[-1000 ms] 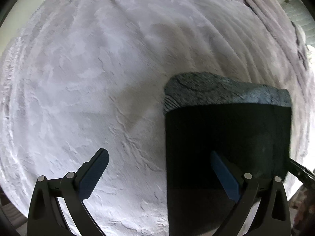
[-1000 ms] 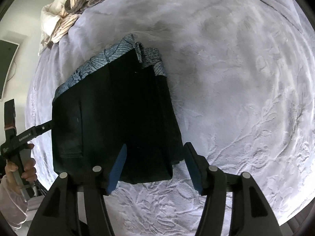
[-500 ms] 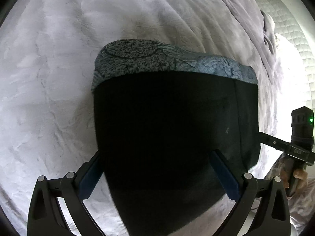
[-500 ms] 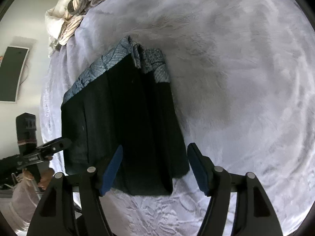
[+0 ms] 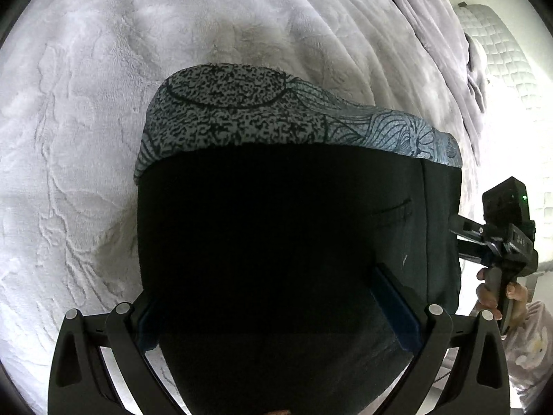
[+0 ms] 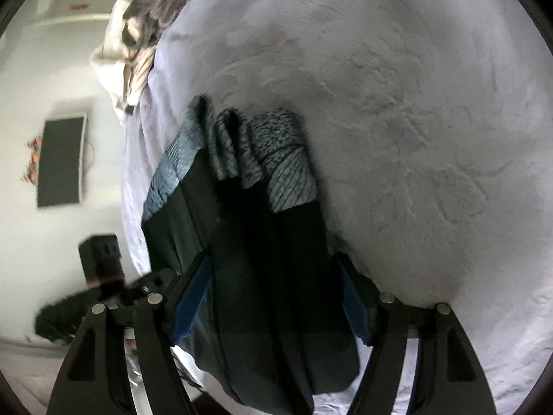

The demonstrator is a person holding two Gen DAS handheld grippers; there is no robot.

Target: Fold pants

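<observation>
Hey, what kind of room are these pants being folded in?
Most likely a bedroom. The folded pants lie on a plush pale blanket over what looks like a bed, with a quilted mattress edge and bunched bedding at its far end.

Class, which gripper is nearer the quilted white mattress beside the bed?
Right. The right gripper meets the folded pants at the edge that faces the quilted white mattress. The left gripper straddles the pants' near end, farther from it.
</observation>
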